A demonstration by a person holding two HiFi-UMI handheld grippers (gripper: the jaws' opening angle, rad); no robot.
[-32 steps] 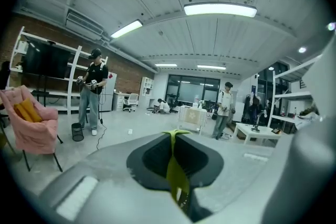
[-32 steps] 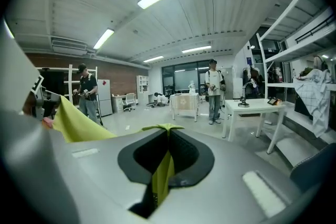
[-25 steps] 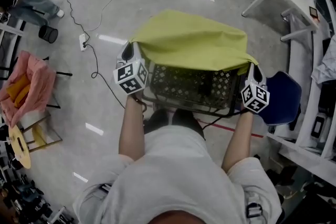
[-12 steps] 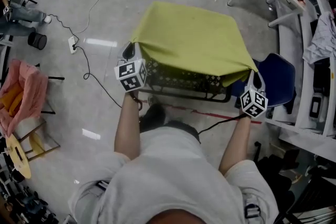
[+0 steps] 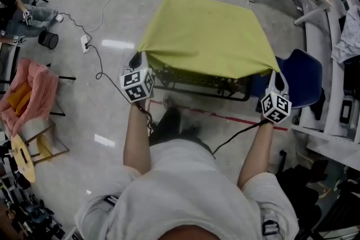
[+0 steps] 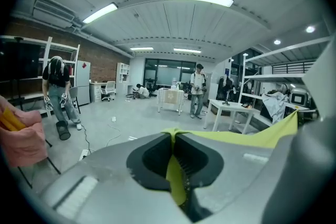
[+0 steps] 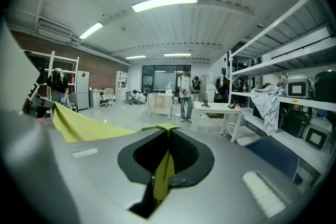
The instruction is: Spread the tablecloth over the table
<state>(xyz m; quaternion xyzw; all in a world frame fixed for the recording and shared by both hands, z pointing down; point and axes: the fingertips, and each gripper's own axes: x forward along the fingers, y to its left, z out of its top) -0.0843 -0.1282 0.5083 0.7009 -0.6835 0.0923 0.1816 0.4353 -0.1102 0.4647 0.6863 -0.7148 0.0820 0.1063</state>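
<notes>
**A:** Where is the tablecloth now?

**B:** The yellow-green tablecloth [image 5: 205, 36] is laid across the top of the bench [image 5: 197, 80], a dark frame with lattice sides. Its near hem is held up, so the lattice on the near side is left bare beneath it.

**A:** How is it gripped?

**B:** The left tongs [image 5: 136, 58] are closed on the near left corner, and the right tongs [image 5: 275, 75] are closed on the near right corner. In each gripper view the jaws are pressed together, with a strip of cloth pinched between them and hanging down.

**A:** What is to be minded in the step in hand?

**B:** By the look of it, the near hem is to be drawn toward the person and let down over the near side. The two corners are best moved at the same height and the same pace, so that the hem is laid parallel to the bench edge. A light tension should be held between the tongs, so that the creases on top are pulled flat. The cloth should not be hauled so far that the far hem is dragged back onto the top.

**A:** Anything that could go wrong?

**B:** The blue chair [image 5: 304, 84] stands just beside the right corner, and the cloth could be caught on it. The corners are best released only once they are hung below the bench top.
</notes>
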